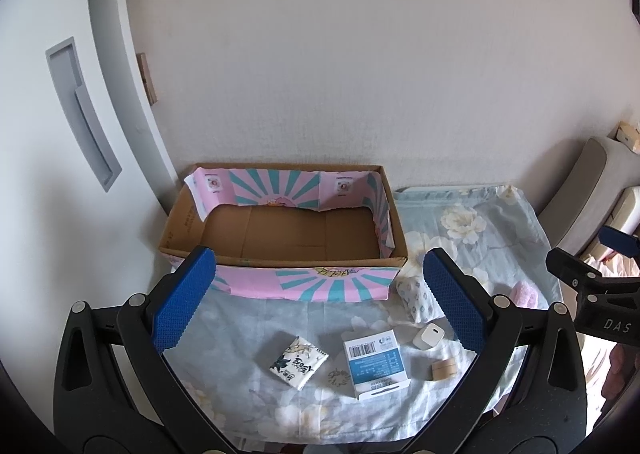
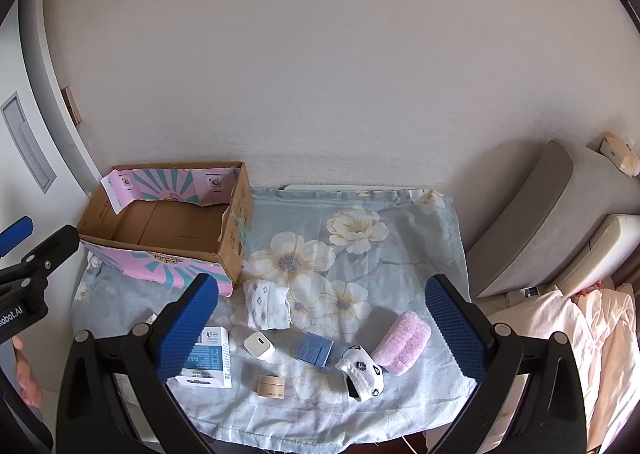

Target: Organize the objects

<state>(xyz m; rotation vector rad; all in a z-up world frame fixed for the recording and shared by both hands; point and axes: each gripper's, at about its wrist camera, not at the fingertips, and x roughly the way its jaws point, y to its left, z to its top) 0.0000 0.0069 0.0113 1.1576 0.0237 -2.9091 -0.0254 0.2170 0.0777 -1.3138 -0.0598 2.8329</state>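
Observation:
An empty cardboard box (image 1: 188, 221) (image 2: 236, 213) with pink and teal flaps stands at the table's back left. On the floral cloth (image 1: 480, 221) (image 2: 360, 193) lie a white patterned packet (image 1: 298, 361), a blue-and-white carton (image 1: 374, 364) (image 2: 210, 358), a white charger (image 1: 428, 336) (image 2: 259, 346), a small beige jar (image 1: 444, 369) (image 2: 271, 386), a folded patterned cloth (image 1: 416, 298) (image 2: 267, 304), a small blue box (image 2: 316, 349), a white sock (image 2: 360, 372) and a pink roll (image 1: 526, 293) (image 2: 402, 342). My left gripper (image 1: 318, 304) hovers open above them. My right gripper (image 2: 322, 328) is open too.
A white wall runs behind the table, with a white door (image 1: 60, 133) at the left. A grey cushioned seat (image 2: 560, 221) and crumpled white fabric (image 2: 580, 334) lie to the right. A hand (image 2: 28, 378) shows at the lower left of the right wrist view.

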